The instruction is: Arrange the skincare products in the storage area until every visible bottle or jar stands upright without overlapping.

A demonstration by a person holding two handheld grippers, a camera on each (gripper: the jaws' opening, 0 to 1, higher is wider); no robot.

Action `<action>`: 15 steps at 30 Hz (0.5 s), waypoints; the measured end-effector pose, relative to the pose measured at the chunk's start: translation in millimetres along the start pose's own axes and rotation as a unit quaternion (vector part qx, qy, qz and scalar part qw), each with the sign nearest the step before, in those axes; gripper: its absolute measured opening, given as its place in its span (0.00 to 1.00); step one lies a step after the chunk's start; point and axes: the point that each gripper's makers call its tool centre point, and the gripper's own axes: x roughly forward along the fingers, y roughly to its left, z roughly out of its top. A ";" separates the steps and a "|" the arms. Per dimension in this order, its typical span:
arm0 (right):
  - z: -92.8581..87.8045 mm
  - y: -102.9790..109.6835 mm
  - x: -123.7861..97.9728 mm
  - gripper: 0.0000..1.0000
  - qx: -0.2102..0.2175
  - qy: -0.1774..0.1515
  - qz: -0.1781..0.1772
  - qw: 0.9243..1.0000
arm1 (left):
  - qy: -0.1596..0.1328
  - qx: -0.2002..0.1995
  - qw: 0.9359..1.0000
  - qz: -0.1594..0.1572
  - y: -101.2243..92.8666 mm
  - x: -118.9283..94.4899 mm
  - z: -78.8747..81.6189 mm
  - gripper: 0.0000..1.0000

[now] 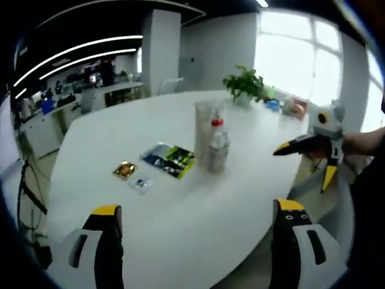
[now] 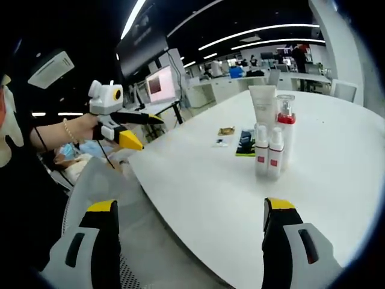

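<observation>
Several skincare products stand upright in a tight cluster on the white round table: a tall white tube, a clear pump bottle with a red collar and two small white bottles with red labels. In the left gripper view the tube stands behind the red-collared bottle. My left gripper is open and empty, well short of them. My right gripper is also open and empty over the table edge. Each gripper appears in the other's view, held off the table: the right and the left.
Flat sachets lie beside the bottles: a dark blue-green packet, a gold one and a small pale one. A potted plant and small items sit at the far edge. A grey chair stands by the table.
</observation>
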 end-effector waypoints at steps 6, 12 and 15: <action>-1.1 0.0 -2.6 1.00 0.000 0.000 -0.002 1.000 | -0.013 -0.037 0.999 0.010 -3.3 -16.4 -11.2 0.99; -2.2 -1.3 -5.1 1.00 -0.001 0.003 -0.007 1.000 | -0.007 -0.067 0.997 0.025 -5.4 -27.2 -29.9 0.98; -3.8 -3.6 -7.3 1.00 -0.001 0.004 -0.011 1.000 | 0.001 -0.078 0.996 0.030 -6.7 -33.4 -37.1 0.96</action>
